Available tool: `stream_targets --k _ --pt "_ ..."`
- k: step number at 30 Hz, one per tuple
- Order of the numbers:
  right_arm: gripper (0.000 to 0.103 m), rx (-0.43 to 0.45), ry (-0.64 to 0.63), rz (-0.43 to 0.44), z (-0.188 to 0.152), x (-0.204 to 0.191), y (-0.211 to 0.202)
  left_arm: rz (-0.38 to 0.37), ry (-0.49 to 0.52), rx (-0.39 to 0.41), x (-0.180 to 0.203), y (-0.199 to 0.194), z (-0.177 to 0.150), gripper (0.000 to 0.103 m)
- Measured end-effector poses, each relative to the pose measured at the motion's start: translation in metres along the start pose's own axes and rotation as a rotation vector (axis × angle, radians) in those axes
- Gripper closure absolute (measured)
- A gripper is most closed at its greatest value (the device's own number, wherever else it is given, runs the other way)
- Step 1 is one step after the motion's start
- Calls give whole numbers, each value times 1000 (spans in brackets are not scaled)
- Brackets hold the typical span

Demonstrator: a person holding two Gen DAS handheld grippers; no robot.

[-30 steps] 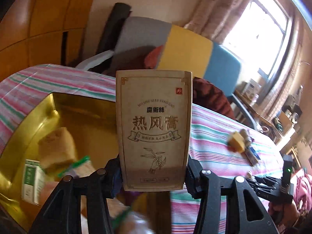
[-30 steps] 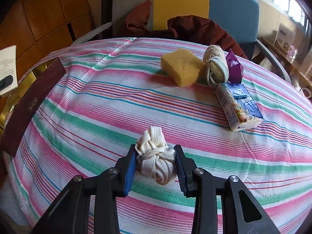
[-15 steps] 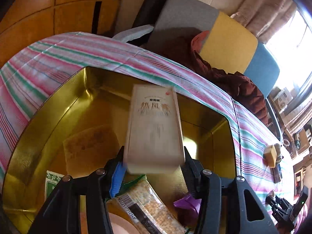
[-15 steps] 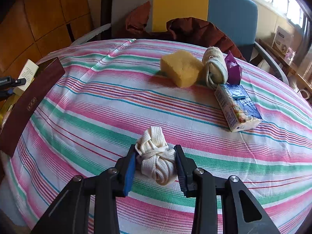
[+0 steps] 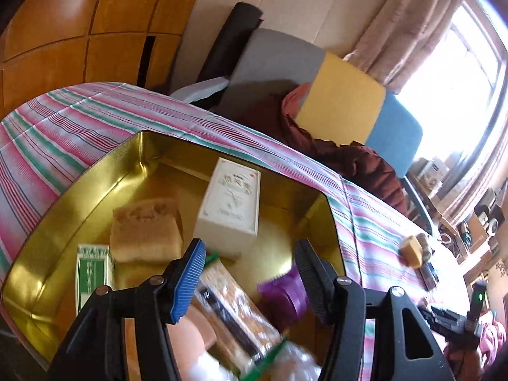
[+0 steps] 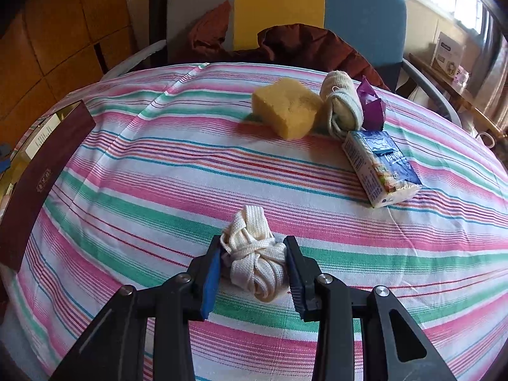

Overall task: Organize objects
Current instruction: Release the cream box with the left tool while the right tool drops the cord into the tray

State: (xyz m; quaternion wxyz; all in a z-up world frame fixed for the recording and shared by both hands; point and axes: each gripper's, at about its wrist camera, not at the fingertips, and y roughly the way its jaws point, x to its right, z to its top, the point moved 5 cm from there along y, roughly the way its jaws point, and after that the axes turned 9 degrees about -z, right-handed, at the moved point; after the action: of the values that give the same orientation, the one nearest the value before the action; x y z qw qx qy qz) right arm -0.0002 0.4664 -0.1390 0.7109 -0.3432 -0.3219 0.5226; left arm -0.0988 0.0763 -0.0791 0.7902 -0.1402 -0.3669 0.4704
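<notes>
The blue-and-white carton (image 6: 382,168) on the striped cloth carries white lettering on its blue face, too tilted to read; the maroon lid (image 6: 41,184) bears a small gold emblem; print on the cream box (image 5: 230,203) in the tin is blurred

A striped cloth (image 6: 177,171) in pink, green and white covers the bench. Behind it stands a chair (image 6: 362,12) with a back in grey, yellow and blue panels. A dark red jacket (image 6: 314,47) is draped over its seat, reaching the bench's far edge. Wooden wall panels (image 5: 95,31) fill the left side. To the right, beige curtains (image 5: 406,31) hang beside a bright window (image 5: 457,73). A white box (image 6: 449,54) stands on a sill near the window.
</notes>
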Motion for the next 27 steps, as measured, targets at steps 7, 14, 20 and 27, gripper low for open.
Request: stream_targets --k 7,14,20,27 --pt "66 -14 31 101 9 -38 -8 -28 40 -9 10 -10 -19 43" --pt "66 30 -60 221 32 -122 -35 -4 -1 6 6 -18 -23 43" --pt "66 73 -108 321 61 -190 -59 27 -63 14 -6 -23 -20 43" --pt "66 110 -183 366 86 -258 -73 45 -126 27 -18 -29 -14 43"
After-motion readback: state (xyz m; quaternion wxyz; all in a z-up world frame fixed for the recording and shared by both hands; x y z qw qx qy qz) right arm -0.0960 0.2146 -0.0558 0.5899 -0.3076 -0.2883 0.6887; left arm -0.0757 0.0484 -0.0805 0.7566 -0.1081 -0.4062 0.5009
